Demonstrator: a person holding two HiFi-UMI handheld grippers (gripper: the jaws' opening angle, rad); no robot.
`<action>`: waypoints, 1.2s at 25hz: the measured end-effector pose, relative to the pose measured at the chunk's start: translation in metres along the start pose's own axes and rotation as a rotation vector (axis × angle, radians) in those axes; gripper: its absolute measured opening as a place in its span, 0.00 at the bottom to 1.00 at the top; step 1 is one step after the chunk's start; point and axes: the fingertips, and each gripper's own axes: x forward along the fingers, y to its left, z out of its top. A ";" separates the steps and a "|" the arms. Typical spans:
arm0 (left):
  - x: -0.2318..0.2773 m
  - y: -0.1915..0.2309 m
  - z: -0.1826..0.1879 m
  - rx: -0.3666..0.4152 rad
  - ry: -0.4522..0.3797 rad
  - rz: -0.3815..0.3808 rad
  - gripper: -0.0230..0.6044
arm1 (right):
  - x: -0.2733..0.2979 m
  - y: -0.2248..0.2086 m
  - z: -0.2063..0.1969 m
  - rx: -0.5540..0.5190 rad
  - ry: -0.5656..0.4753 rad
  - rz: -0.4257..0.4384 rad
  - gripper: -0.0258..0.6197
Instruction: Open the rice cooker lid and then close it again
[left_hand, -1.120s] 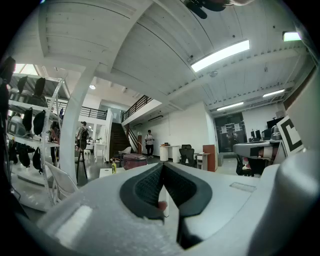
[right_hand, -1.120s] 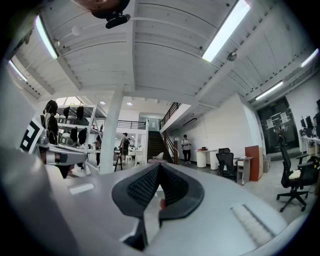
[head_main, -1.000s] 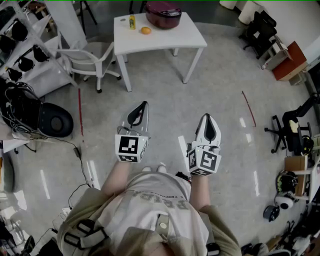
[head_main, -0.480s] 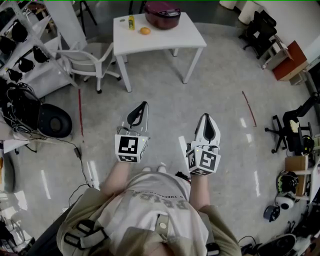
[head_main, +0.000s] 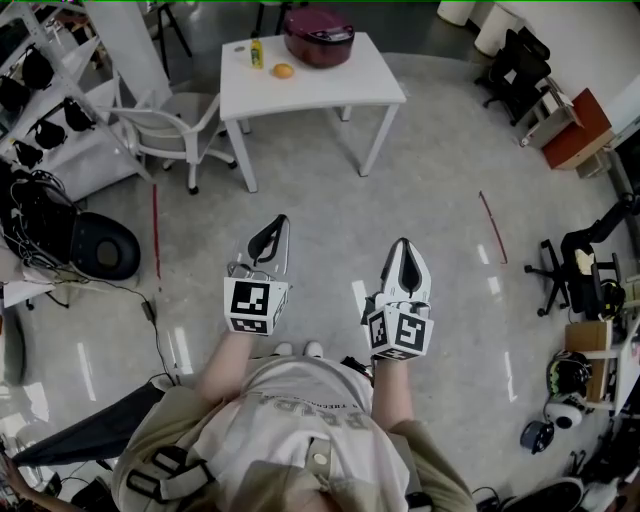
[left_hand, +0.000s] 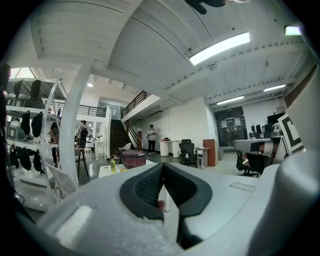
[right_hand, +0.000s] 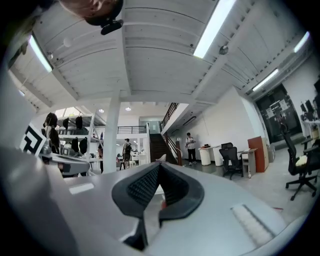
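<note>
A dark red rice cooker (head_main: 318, 36) with its lid down stands at the back of a white table (head_main: 330, 85), far ahead of me. It shows small in the left gripper view as the rice cooker (left_hand: 133, 158). My left gripper (head_main: 282, 220) and right gripper (head_main: 402, 243) are both shut and empty, held level over the floor in front of my body, well short of the table. In each gripper view the jaw tips of the left gripper (left_hand: 162, 165) and right gripper (right_hand: 159, 165) meet with nothing between them.
On the table lie an orange (head_main: 283, 71) and a small yellow bottle (head_main: 256, 52). A white chair (head_main: 170, 125) stands left of the table, shelving (head_main: 45, 110) further left. Office chairs (head_main: 575, 265) and gear line the right side. People stand far off in the hall (left_hand: 151, 137).
The view has shifted forward a little: the table and cooker sit slightly lower in the head view. Both grippers stay shut and side by side.
</note>
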 end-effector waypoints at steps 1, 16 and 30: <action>0.004 -0.006 -0.001 0.001 0.016 -0.006 0.06 | 0.001 -0.007 0.001 0.023 -0.007 0.003 0.04; 0.051 -0.063 -0.006 0.189 0.140 -0.083 0.64 | 0.018 -0.059 0.006 0.052 -0.012 0.191 0.54; 0.115 -0.025 -0.043 0.156 0.202 -0.066 0.64 | 0.091 -0.063 -0.031 0.083 0.032 0.198 0.54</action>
